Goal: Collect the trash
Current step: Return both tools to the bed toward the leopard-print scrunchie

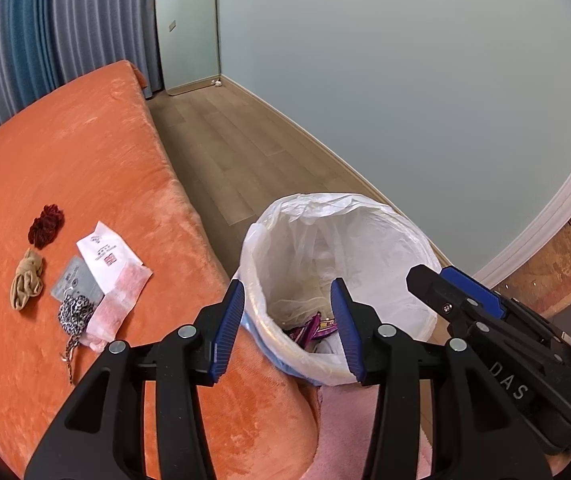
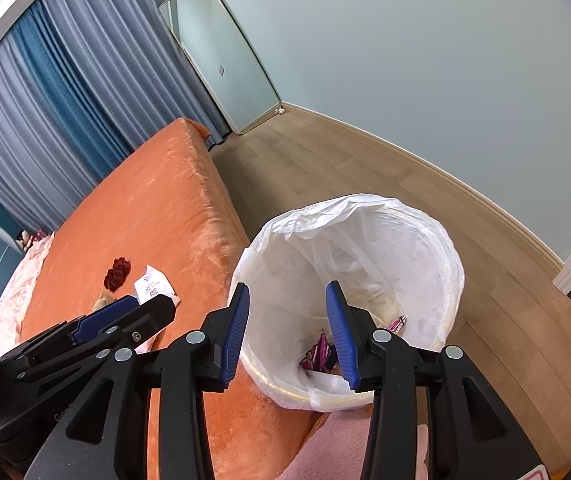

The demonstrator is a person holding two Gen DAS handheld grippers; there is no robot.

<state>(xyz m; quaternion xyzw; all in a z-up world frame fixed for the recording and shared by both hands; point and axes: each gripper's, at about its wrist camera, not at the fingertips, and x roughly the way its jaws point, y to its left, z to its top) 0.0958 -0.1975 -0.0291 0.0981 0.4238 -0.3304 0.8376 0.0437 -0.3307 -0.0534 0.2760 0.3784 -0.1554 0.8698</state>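
We see the orange bed (image 1: pixel 85 152) on our left, and the lined bin (image 1: pixel 405 232) standing on the floor against its edge, purple wrappers (image 1: pixel 313 328) at the bottom. Both our grippers hang over the bin's rim, left (image 1: pixel 287 328) and right (image 2: pixel 287 330), jaws wide apart and holding nothing. On the bed lie white papers (image 1: pixel 105 252), a grey card (image 1: pixel 73 280), a patterned scrunchie (image 1: pixel 75 312), a red one (image 1: pixel 46 226) and a tan one (image 1: pixel 25 284).
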